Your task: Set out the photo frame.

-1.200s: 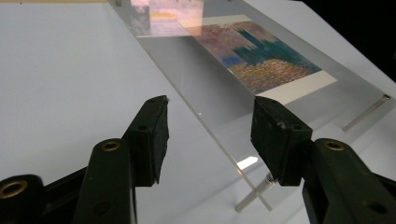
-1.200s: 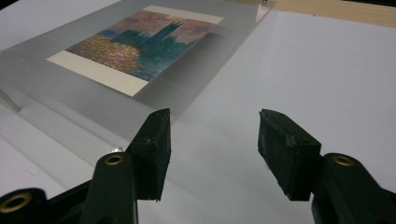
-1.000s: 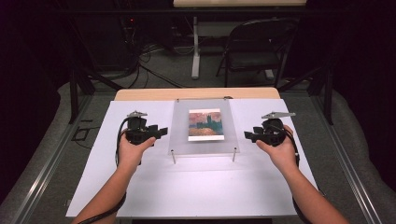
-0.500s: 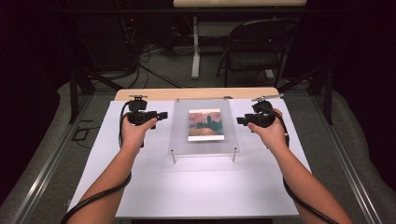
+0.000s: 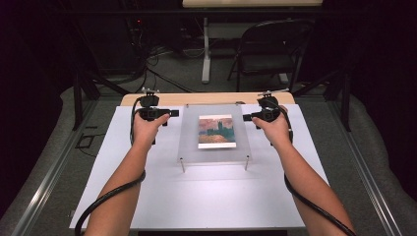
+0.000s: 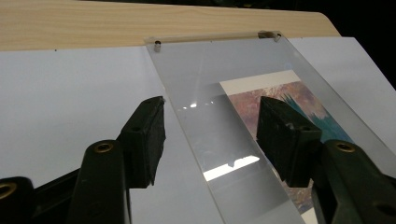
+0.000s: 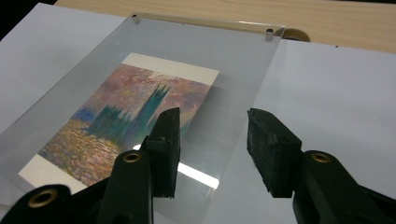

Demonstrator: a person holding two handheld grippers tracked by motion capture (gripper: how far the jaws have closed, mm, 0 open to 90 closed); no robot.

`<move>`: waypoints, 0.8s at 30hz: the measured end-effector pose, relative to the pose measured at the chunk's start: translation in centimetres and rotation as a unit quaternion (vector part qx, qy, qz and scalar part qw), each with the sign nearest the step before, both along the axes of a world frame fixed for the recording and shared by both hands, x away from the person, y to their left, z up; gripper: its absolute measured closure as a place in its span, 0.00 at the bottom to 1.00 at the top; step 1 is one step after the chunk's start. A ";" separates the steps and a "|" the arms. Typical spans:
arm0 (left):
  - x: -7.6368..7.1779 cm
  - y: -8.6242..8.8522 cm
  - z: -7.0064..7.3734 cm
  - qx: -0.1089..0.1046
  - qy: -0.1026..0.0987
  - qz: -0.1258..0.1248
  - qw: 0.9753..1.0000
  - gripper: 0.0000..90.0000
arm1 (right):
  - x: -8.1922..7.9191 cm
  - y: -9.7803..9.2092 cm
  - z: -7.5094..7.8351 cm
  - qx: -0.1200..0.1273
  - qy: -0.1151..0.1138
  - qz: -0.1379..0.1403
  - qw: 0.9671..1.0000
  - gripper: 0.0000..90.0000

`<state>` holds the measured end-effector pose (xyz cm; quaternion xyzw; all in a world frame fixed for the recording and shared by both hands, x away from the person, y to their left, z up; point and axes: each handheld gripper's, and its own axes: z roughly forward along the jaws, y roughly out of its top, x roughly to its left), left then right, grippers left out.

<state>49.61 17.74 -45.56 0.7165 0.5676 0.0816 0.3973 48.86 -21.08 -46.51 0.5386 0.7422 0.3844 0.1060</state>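
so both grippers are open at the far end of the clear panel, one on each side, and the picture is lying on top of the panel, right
Not quite. The picture lies under the clear panel, not on top of it: the right gripper view shows it through the sheet, with reflections over it. The rest holds: the left gripper and the right gripper are both open, one at each side of the panel's far end.

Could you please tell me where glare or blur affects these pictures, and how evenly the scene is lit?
High view: the white table is brightly lit and the room behind is dark. Left gripper view: lamp reflections streak the clear panel, and the left tool looks soft. Right gripper view: a bright reflection on the panel near the right tool; the picture stays legible.
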 end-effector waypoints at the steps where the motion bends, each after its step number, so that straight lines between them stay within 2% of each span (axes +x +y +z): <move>1: 0.2 -0.1 -0.2 0.002 0.003 0.002 1.000 0.47 | 0.3 0.2 -0.3 0.005 0.003 -0.004 1.000 0.60; 2: 0.3 -0.2 -0.4 0.002 0.005 0.002 1.000 0.47 | 0.5 0.3 -0.5 0.006 0.010 -0.006 1.000 0.59; 12: 1.5 -1.0 -3.0 0.006 0.028 0.011 1.000 0.44 | 1.8 1.3 -2.3 0.004 0.019 -0.016 1.000 0.48; 21: 1.8 -1.9 -5.4 0.000 0.050 0.004 0.999 0.43 | 2.2 1.1 -4.0 0.007 0.039 -0.019 0.999 0.46; 24: 1.8 -2.3 -6.1 -0.003 0.058 0.002 0.998 0.43 | 2.2 1.0 -4.4 0.017 0.050 -0.021 0.998 0.46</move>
